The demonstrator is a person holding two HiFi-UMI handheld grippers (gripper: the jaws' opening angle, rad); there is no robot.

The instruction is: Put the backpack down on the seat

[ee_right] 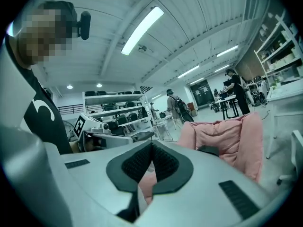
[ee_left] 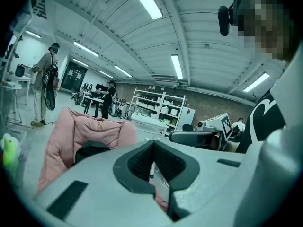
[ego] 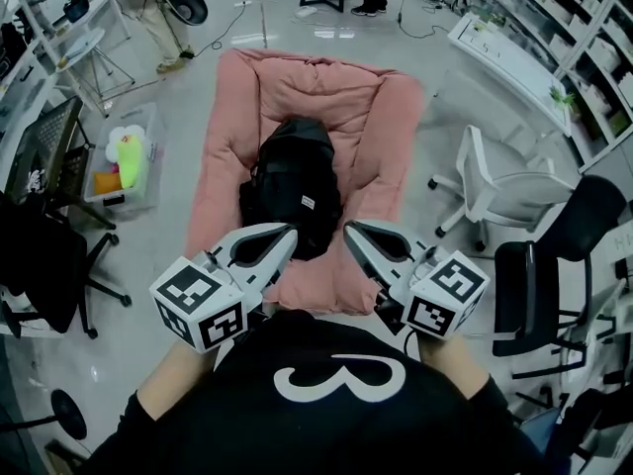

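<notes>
The black backpack (ego: 292, 181) lies in the middle of the pink seat (ego: 381, 117), well inside its side edges, so the job looks done. The left gripper (ego: 289, 232) and right gripper (ego: 349, 228) hover above the near edge, jaws together on nothing. It would be best to back both away without snagging a strap.

Backpack (ego: 294, 181) lay mid-cushion on the seat (ego: 391, 117), with left claw (ego: 289, 234) and right claw (ego: 349, 228) side by side at its near end, a gap between them. On the floor left of the seat stood a bin (ego: 150, 142) holding toys, with an office chair (ego: 45, 156) further left. Right of the seat stood a swivel chair (ego: 490, 191), another chair (ego: 559, 255) right of that, and shelving (ego: 584, 38) behind both.
</notes>
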